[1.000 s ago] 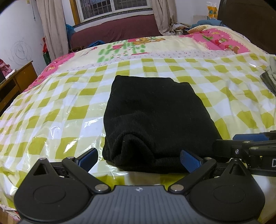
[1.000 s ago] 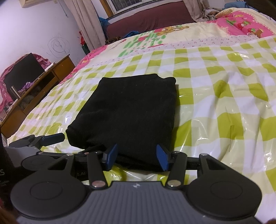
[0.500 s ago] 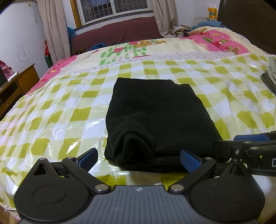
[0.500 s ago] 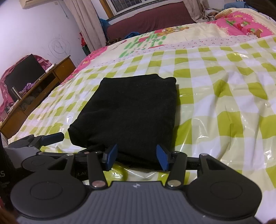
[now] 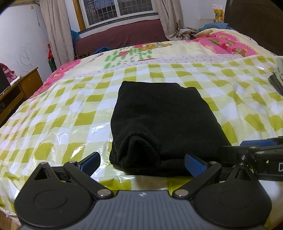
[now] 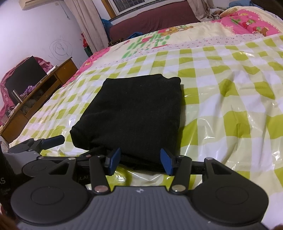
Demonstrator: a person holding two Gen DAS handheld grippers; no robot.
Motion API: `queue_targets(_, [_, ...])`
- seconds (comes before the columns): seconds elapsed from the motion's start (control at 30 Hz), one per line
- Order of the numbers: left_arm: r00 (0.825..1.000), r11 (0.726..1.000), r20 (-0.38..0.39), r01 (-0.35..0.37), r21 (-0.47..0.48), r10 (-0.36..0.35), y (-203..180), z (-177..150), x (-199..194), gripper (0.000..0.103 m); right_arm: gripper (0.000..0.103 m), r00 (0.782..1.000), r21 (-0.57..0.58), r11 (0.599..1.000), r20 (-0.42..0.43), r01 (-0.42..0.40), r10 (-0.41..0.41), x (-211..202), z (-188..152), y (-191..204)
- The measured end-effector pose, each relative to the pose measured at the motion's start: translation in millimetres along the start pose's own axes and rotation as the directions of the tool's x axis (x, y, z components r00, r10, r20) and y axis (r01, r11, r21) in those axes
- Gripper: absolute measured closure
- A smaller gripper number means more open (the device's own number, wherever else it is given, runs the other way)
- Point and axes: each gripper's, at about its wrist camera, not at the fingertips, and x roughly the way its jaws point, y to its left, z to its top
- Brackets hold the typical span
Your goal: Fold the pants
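The pants (image 5: 159, 127) are lying folded into a compact block on the checked sheet (image 5: 53, 123). Both the left gripper (image 5: 142, 162) and the right gripper (image 6: 139, 160) are being held released at the block's near edge, seemingly not touching it. Folding is probably being finished; only withdrawal is called for next.

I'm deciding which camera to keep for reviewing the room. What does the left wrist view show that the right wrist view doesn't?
Only the left wrist view shows the barred window, the dark headboard and grey clothing at the right edge. Only the right wrist view shows the air conditioner and a dark screen on the wooden cabinet. Both show the folded black pants on the checked plastic sheet, both open claws and the maroon sofa.
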Motion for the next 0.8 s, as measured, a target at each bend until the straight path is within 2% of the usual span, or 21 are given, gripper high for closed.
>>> queue_targets(0.8, [1.0,1.0,0.001,-0.01,0.003,0.01,0.3,-1.9,0.8,0.0,0.051,1.0,0.01,1.0,-0.005,-0.002,0.002,2.3,-3.8,0.3])
